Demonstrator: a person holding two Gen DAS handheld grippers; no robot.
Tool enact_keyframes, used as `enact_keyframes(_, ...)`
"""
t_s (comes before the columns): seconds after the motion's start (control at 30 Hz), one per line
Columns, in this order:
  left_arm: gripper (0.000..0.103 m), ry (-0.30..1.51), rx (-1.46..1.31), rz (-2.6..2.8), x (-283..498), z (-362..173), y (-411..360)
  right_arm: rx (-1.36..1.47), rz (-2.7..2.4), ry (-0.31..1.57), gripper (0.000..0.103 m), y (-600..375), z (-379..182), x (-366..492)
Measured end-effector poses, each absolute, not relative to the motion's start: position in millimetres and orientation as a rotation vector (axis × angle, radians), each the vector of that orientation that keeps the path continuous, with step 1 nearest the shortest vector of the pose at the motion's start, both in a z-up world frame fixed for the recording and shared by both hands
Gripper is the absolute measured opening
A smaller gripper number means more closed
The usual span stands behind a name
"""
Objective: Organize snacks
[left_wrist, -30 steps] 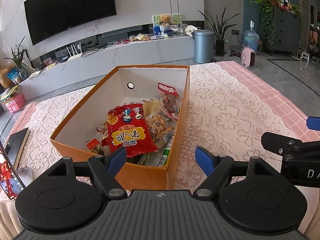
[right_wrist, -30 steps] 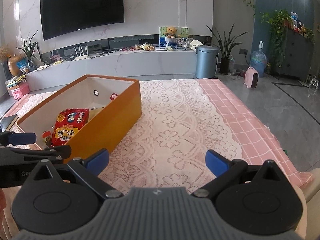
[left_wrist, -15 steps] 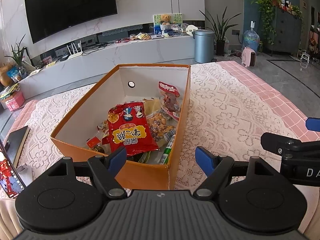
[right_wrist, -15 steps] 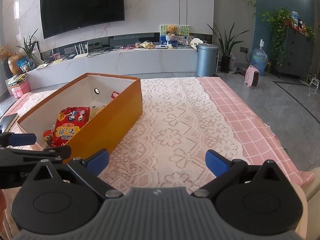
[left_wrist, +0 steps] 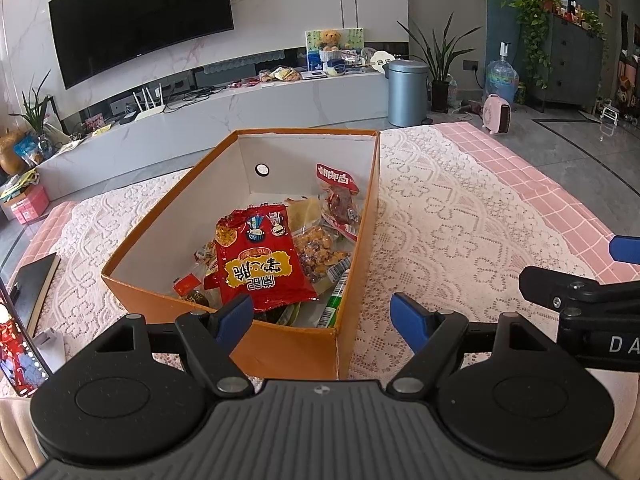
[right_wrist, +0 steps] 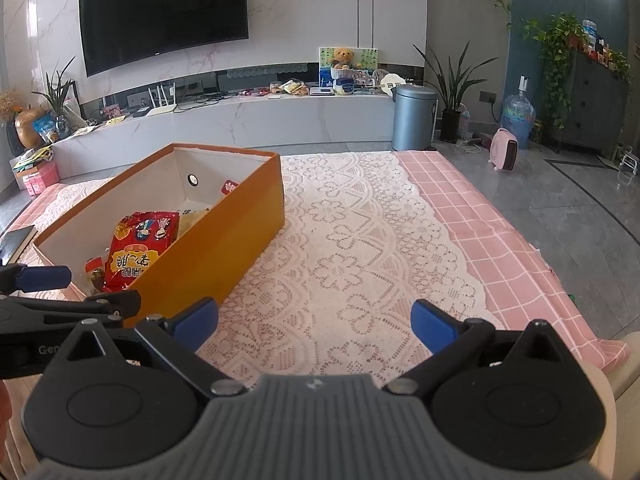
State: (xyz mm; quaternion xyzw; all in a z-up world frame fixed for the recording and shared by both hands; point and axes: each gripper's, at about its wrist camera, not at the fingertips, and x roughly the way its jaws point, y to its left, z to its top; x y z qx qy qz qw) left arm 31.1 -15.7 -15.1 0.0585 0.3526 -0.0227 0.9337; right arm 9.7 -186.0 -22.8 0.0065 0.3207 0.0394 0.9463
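Snacks in an orange box [left_wrist: 280, 344], both tools spread wide and empty.

The left tool [left_wrist: 322, 316] hangs over the box's near corner, with the red bag [left_wrist: 260, 264] on top of the snack heap just ahead of its left finger. The right tool [right_wrist: 316, 320] is over bare lace cloth [right_wrist: 352, 248] on the tabletop, the box ahead to its left.

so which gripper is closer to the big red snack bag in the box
Left. The left gripper hangs open at the orange box's near end, just short of the red snack bag. The right gripper is open over the lace cloth, outside the box's right wall.
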Motion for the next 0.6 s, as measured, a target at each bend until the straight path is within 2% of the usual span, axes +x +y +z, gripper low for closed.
enact_keyframes(0.6, 0.091, 0.726, 0.11, -0.053, 29.5, -15.5, -14.8, 0.007, 0.083, 0.658, 0.099, -185.8, -24.8, 8.7)
